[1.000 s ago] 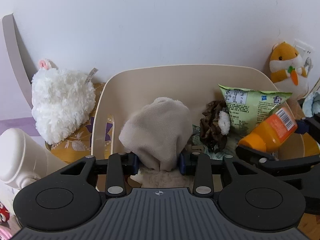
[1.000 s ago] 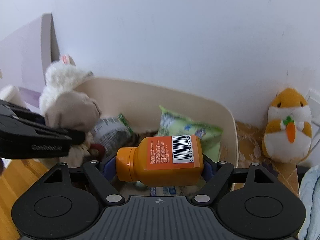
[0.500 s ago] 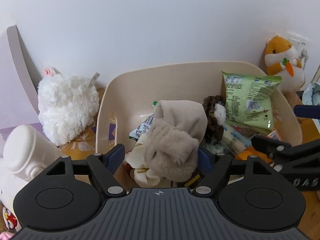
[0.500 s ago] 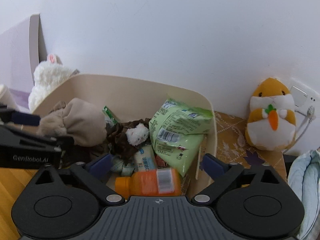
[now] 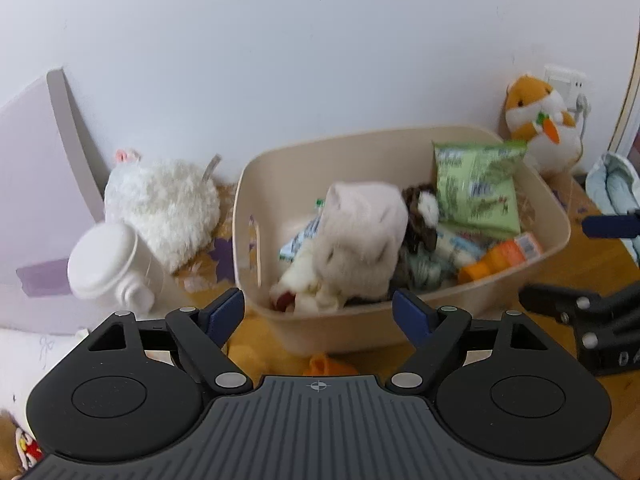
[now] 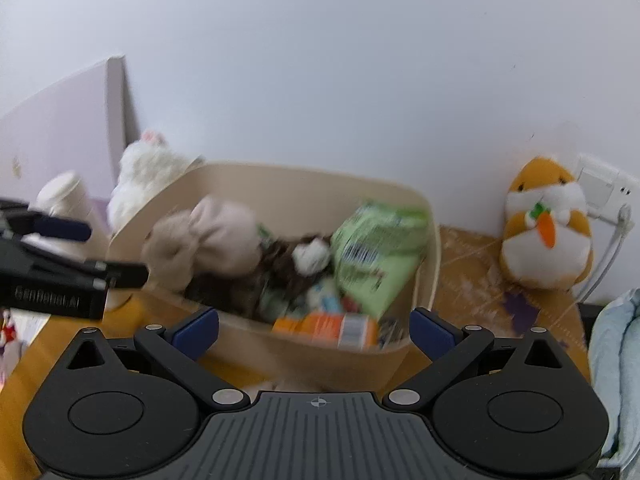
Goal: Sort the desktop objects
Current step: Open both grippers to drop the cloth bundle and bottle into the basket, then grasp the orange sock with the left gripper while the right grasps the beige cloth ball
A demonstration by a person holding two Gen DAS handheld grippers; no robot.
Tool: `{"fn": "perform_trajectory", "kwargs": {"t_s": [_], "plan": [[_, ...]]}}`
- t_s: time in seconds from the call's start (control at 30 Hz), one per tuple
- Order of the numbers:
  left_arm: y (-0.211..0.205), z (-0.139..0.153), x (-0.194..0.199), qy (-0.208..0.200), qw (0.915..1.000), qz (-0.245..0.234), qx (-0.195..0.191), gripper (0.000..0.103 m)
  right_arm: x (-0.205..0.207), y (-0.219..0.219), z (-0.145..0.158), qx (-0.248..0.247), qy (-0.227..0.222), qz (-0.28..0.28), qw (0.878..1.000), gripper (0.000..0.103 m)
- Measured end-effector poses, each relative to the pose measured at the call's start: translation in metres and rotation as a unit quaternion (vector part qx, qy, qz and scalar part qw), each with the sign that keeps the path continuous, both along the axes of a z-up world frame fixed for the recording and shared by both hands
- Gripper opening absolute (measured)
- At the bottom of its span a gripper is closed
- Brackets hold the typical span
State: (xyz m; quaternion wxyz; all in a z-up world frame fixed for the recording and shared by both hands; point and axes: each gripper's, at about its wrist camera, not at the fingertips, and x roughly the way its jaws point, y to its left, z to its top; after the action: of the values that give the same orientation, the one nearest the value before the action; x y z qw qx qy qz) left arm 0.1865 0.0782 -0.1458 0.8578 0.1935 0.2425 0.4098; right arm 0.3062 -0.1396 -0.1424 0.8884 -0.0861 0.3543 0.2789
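Beige bin [image 5: 558,236] holds plush toy [image 5: 360,256] and orange bottle [image 5: 500,258]; left gripper [image 5: 318,314] and right gripper [image 6: 314,328] gape empty, an orange scrap [image 5: 328,366] outside.

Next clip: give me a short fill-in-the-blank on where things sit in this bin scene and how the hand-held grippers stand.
1. The orange bottle lies inside the beige ____.
2. The hamster plush holds an orange ____.
3. The fluffy white plush sits ____ the bin, against the wall.
4. The left hand-held gripper and the right hand-held gripper both stand ____, with nothing between their pads.

Missing words: bin; carrot; outside; open
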Motion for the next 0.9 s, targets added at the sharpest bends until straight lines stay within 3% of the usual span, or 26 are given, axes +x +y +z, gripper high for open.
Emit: {"fn": "perform_trajectory", "kwargs": {"t_s": [0.17,0.37,0.53,0.77,0.9], "plan": [[0.015,-0.014,-0.013,0.004,0.9992,0.010,-0.038,0.083,-0.015,0.000,-0.026,-0.018,0.039,0.013,0.999,0.103],[0.034,-0.045,-0.014,0.042,0.9984,0.028,-0.027,0.083,-0.018,0.008,-0.058,-0.049,0.071,0.013,0.996,0.103],[0.050,-0.057,-0.010,0.052,0.9967,0.025,-0.057,0.083,-0.013,0.012,-0.076,-0.049,0.096,-0.002,0.994,0.103],[0.071,-0.068,0.006,0.042,0.9967,0.041,-0.056,0.083,-0.003,0.018,-0.099,-0.087,0.095,-0.013,0.992,0.103],[0.083,-0.071,0.012,0.036,0.9955,0.039,-0.079,0.082,-0.003,0.019,-0.104,-0.084,0.084,0.002,0.993,0.103]]}}
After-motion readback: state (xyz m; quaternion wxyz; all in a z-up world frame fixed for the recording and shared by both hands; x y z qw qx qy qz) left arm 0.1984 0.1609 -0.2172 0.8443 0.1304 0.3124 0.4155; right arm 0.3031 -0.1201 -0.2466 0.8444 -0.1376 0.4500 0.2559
